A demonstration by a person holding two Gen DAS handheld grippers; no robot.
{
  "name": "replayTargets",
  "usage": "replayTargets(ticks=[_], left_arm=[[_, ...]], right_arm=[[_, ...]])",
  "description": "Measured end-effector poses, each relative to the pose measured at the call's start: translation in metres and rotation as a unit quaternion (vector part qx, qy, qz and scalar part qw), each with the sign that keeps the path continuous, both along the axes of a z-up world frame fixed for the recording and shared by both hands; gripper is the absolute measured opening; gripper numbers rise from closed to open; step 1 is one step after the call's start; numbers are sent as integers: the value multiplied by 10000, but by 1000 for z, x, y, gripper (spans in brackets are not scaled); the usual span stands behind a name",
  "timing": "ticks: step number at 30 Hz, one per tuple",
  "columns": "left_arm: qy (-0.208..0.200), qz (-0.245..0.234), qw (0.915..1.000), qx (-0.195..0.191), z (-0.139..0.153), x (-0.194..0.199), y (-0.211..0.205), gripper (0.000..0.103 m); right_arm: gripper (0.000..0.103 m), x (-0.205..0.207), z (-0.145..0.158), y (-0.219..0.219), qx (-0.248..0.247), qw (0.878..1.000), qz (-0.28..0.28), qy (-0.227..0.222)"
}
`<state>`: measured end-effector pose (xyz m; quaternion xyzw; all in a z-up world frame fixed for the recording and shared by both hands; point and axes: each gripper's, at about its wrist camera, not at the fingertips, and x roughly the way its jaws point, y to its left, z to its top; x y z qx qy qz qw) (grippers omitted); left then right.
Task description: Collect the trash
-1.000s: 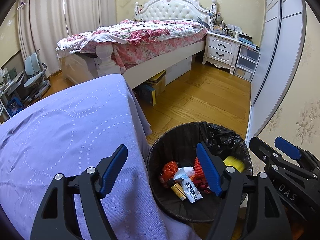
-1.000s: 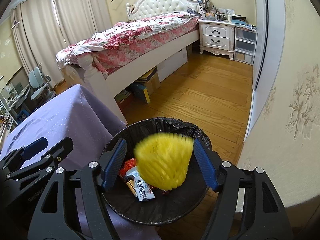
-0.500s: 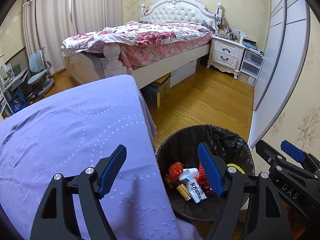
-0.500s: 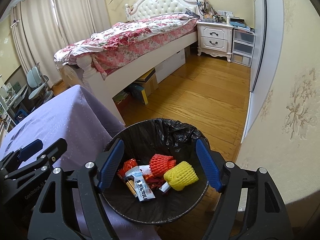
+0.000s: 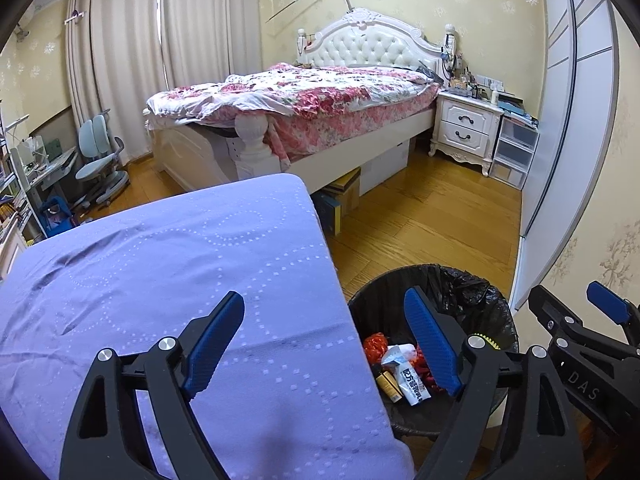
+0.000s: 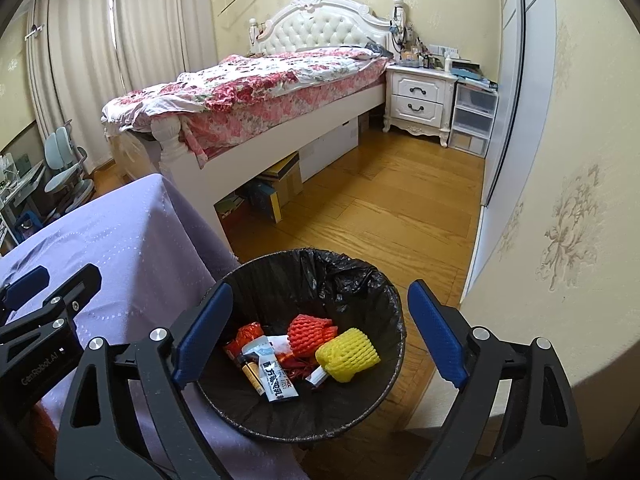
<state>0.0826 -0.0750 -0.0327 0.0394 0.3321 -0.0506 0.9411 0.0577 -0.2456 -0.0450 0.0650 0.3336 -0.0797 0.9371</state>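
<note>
A black-lined trash bin point(image 6: 352, 276) stands on the floor beside the purple-clothed table point(image 6: 132, 240). In it lie a yellow foam net point(image 6: 347, 354), a red foam net point(image 6: 310, 330), a white wrapper point(image 6: 276, 380) and other scraps. My right gripper point(image 6: 320, 338) is open and empty above the bin. My left gripper point(image 5: 326, 348) is open and empty over the table's right edge point(image 5: 160, 280), with the bin point(image 5: 460, 284) to its right. The right gripper's body shows in the left wrist view point(image 5: 576, 320).
A bed with a floral quilt point(image 5: 304, 96) stands across the wooden floor point(image 5: 420, 216). A white nightstand point(image 5: 466, 128) and plastic drawers point(image 5: 514, 152) are at the back right. A wall point(image 6: 568, 200) is close on the right of the bin. Boxes point(image 6: 280, 188) lie under the bed.
The yellow foam net left my right gripper and fell into the bin, where it now lies still. My left gripper rose and drew back slightly over the table.
</note>
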Motion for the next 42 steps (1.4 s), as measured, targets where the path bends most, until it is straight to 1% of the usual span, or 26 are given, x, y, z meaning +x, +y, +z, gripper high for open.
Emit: replayTargets(ticks=[7,14,18,26,29,42], left_arm=[[-63,162,9998,-64,9,-21,18,84],[-258,288,9992,-55,23,-48,34,85],[-342,371,9987,-111,32,-60,44,85],[-489,453,9977,-100,40,-85,56,85],[-500,485,9974,-161,41,-90,59,85],[-567,474,9972,-151,43,-97,62,86]], right_arm=[[89,-20,12,3,58,9999,30,-90],[90,-49,28,18,-19,9994,262,-245],[90,-64,35,27,7,9990,321,-322],[91,-89,49,41,-43,9977,490,-467],[91,-95,53,42,-71,9975,490,-508],[91,-104,54,46,-65,9975,492,-497]])
